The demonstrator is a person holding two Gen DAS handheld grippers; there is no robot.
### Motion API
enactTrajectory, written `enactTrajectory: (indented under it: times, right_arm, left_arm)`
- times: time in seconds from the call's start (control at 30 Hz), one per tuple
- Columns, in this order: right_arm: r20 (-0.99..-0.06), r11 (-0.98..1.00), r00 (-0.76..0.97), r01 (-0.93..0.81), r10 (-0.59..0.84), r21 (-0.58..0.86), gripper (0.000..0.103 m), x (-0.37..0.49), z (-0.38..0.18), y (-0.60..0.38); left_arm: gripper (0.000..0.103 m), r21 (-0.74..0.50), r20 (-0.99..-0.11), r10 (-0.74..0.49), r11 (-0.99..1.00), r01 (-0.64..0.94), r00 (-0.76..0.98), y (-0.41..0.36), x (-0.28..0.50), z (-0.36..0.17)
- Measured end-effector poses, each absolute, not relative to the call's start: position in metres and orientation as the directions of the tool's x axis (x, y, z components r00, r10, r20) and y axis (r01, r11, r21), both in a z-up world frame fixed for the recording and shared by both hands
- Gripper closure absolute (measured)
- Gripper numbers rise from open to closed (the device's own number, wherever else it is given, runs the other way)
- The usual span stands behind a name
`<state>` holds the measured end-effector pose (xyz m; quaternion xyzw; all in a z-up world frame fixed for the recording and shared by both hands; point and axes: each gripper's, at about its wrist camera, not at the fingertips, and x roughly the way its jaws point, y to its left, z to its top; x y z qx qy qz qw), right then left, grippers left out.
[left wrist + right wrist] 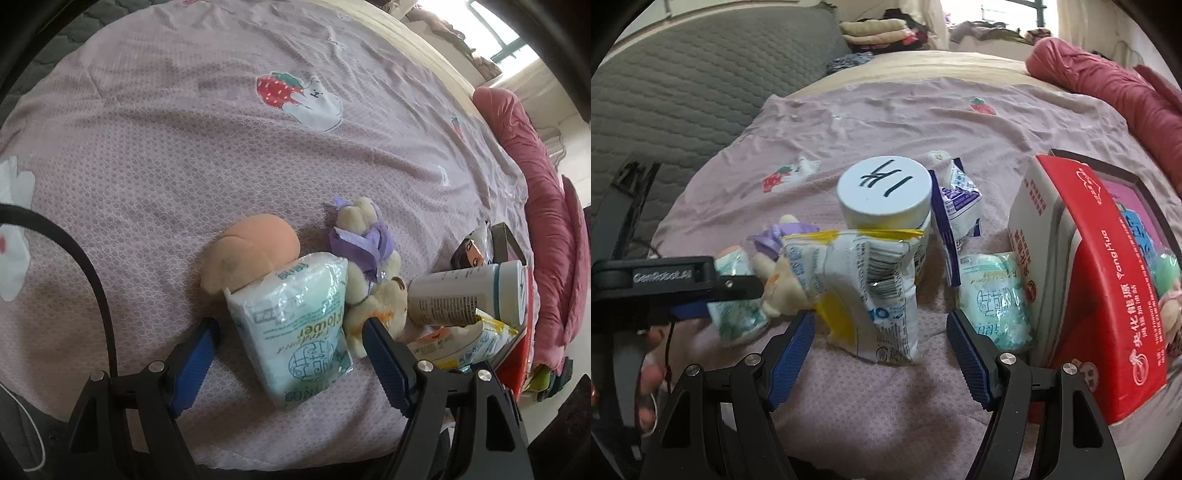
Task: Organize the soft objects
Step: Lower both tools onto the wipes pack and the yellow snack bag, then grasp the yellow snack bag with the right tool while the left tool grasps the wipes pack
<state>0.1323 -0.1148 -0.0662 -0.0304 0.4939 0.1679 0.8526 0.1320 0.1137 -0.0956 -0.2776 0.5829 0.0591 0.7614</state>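
While both tongs point(290, 334) point(881, 332) gape, red box point(1108, 280) only in right view.

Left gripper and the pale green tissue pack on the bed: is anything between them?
Nothing visible. The left gripper is open, its blue pads either side of the pale green plastic tissue pack; the peach plush lies behind it, beyond the fingertips.

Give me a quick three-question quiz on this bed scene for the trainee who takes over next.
1. True or false: the left gripper is shut on the tissue pack.
2. Which item stands between the right gripper's open jaws? A) yellow-and-white snack bag B) white-lidded jar C) red box
3. What lies directly behind the tissue pack in the left wrist view?

Key: 1 false, the jaws are open around it; 2 A; 3 peach plush toy.
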Motion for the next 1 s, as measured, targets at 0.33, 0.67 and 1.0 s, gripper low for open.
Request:
enactTrajectory:
  times: [0.33, 0.67, 1.0]
  right_arm:
    - [-0.835, 0.947, 0.492, -0.306, 0.247, 0.100, 0.028, 0.138, -0.076, -0.100]
    - [-0.829, 0.958, 0.528, -0.286, 0.184, 0.030, 0.028, 0.145, -0.089, -0.096]
    - [-0.811, 0.932, 0.549, -0.362, 0.203, -0.011, 0.050, 0.139, -0.085, -0.093]
  left_arm:
    - [0.026, -0.385, -0.910, -0.258, 0.815, -0.433, 0.325, 0.120, 0.133, -0.105]
    - [0.026, -0.356, -0.922, -0.231, 0.823, -0.443, 0.312, 0.117, 0.134, -0.107]
    - [0.026, -0.313, -0.941, -0.196, 0.814, -0.490, 0.276, 0.113, 0.140, -0.111]
